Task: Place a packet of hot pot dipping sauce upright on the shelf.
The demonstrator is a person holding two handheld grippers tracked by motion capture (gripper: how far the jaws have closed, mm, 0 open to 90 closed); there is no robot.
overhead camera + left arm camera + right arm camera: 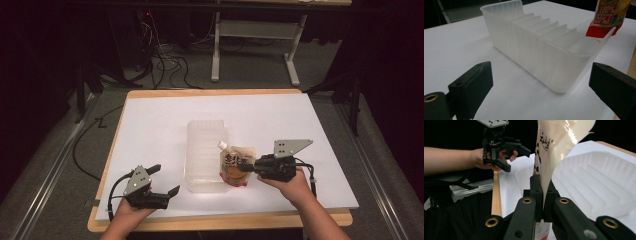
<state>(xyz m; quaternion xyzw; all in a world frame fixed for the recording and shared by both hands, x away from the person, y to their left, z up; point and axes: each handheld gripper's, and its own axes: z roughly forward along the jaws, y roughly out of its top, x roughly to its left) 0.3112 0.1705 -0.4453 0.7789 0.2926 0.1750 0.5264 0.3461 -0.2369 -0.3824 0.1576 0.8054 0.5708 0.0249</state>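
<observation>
The right gripper [250, 167] has its jaws clamped on the lower part of a spouted pouch [237, 167], which sits just at the 3 o'clock side of the ribbed translucent bin [206, 150] in the middle of the white table [150, 125]. The left gripper [165, 181] waits at 7 o'clock, jaws spread wide and holding nothing. My guess is the pouch goes into a slot — so lift it clear of the rim, keep it upright, and lower it between two ribs before letting go.
</observation>
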